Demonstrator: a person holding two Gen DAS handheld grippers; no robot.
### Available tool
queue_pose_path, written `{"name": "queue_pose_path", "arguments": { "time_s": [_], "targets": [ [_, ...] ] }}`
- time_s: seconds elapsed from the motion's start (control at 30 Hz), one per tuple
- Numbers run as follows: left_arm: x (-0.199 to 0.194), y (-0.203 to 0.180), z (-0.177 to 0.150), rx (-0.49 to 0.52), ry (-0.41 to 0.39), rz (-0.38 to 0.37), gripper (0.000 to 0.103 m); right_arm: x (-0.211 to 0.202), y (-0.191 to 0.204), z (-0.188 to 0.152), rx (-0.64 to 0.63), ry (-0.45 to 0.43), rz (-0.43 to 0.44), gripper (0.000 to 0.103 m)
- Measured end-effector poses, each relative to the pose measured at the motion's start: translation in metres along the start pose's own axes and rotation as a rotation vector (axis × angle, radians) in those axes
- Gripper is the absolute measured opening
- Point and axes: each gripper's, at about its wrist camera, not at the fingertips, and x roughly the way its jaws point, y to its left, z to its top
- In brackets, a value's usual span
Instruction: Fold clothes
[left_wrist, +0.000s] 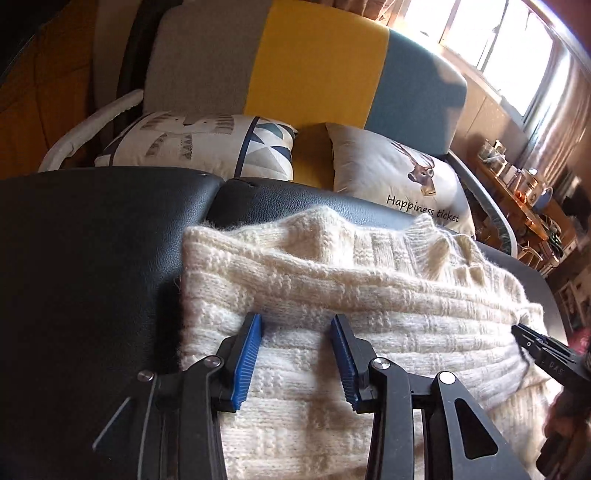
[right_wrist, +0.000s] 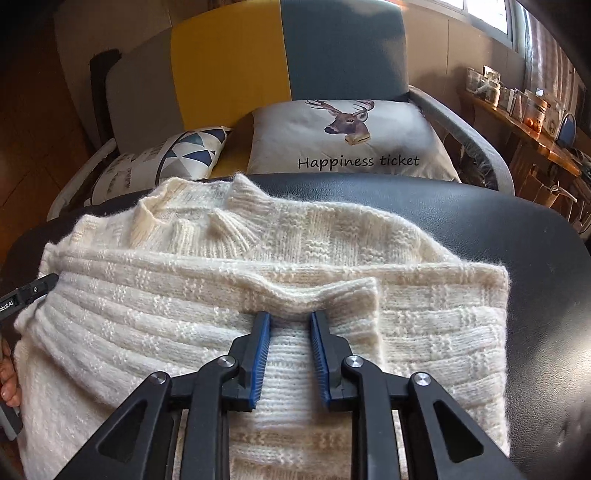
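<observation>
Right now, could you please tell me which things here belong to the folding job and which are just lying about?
Part of the job:
- cream knitted sweater
- black padded surface it lies on
- left gripper, open
- right gripper, open

Just lying about:
- deer cushion
- triangle-pattern cushion
- colour-block sofa
- cluttered wooden shelf

Cream knit sweater (right_wrist: 221, 288) spread on black leather surface (right_wrist: 535, 266), center frame. Right claw (right_wrist: 290, 319) at bottom center, jaws apart w/ sweater fabric between them. Left claw tip (right_wrist: 33, 290) at left edge, touching sweater. Deer pillow (right_wrist: 351, 136) upper center.
</observation>
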Motion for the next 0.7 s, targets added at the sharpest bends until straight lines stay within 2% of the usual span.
{"name": "queue_pose_path", "arguments": {
  "time_s": [0.1,0.17,0.23,0.27,0.4,0.47,0.53,0.6,0.7],
  "targets": [
    [-0.028,-0.001,-0.001,-0.008,-0.056,-0.044,0.041,-0.020,-0.003,-0.003,0.011,-0.004,0.029,0.023],
    [-0.027,-0.004,-0.011,0.021,-0.032,-0.028,0.047,-0.030,-0.005,-0.007,0.013,0.000,0.040,0.023],
    [-0.024,-0.006,-0.022,0.051,-0.001,-0.008,0.047,-0.024,-0.010,-0.019,0.020,0.032,0.035,0.023],
    [-0.015,-0.006,-0.028,0.059,0.041,0.015,0.047,-0.018,-0.013,-0.025,0.031,0.055,0.035,0.023],
    [-0.007,-0.014,-0.041,0.151,0.022,0.076,0.047,-0.017,-0.016,-0.037,0.079,0.040,0.033,0.022],
    [-0.006,-0.015,-0.039,0.155,0.034,0.085,0.047,-0.017,-0.006,-0.039,0.035,0.046,-0.009,0.022],
    [-0.008,-0.012,-0.034,0.131,0.056,0.072,0.047,-0.019,-0.006,-0.039,0.030,0.057,-0.013,0.022],
    [-0.021,-0.006,-0.030,0.069,0.067,0.058,0.047,-0.032,-0.016,-0.041,0.118,0.080,0.035,0.023],
    [-0.059,0.006,-0.041,0.003,0.036,-0.024,0.047,-0.080,-0.038,-0.063,0.235,0.004,0.185,0.024]
  ]
}}
